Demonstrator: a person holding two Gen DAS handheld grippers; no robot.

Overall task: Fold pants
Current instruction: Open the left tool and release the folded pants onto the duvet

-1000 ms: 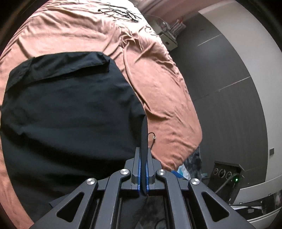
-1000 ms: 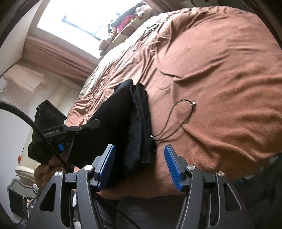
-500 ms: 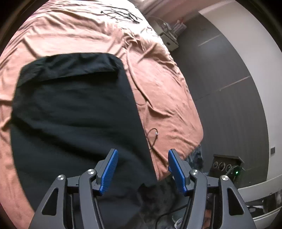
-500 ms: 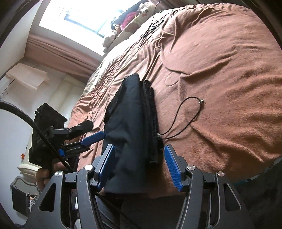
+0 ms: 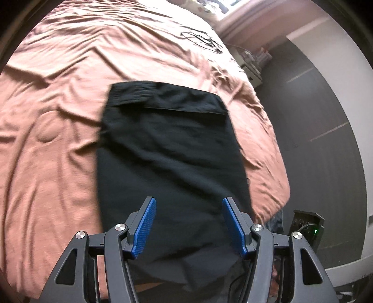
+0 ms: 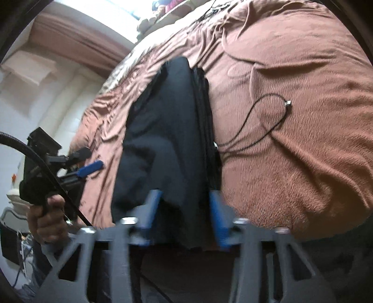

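Observation:
The black pants (image 5: 167, 144) lie folded into a flat oblong on the brown bed sheet (image 5: 51, 149), waistband at the far end. My left gripper (image 5: 188, 205) hovers open over their near end, nothing pressed between its blue pads. In the right wrist view the pants (image 6: 167, 139) show as a layered stack, with a black drawstring (image 6: 263, 125) curling onto the sheet. My right gripper (image 6: 184, 202) is blurred and its jaws are closing, with the stack's near end between the pads. The left gripper (image 6: 89, 160) and the hand holding it (image 6: 46, 221) are to the left of the pants.
The bed's right edge drops to a grey floor (image 5: 326, 144). A dark box with a green light (image 5: 310, 228) stands there. Loose black cables (image 5: 202, 39) lie on the far end of the bed, near a bedside stand (image 5: 251, 63). A window (image 6: 163, 14) is beyond the bed.
My left gripper opened, let go of the pants' edge and swung across over their near end. My right gripper came in on the stack's near end and its jaws narrowed.

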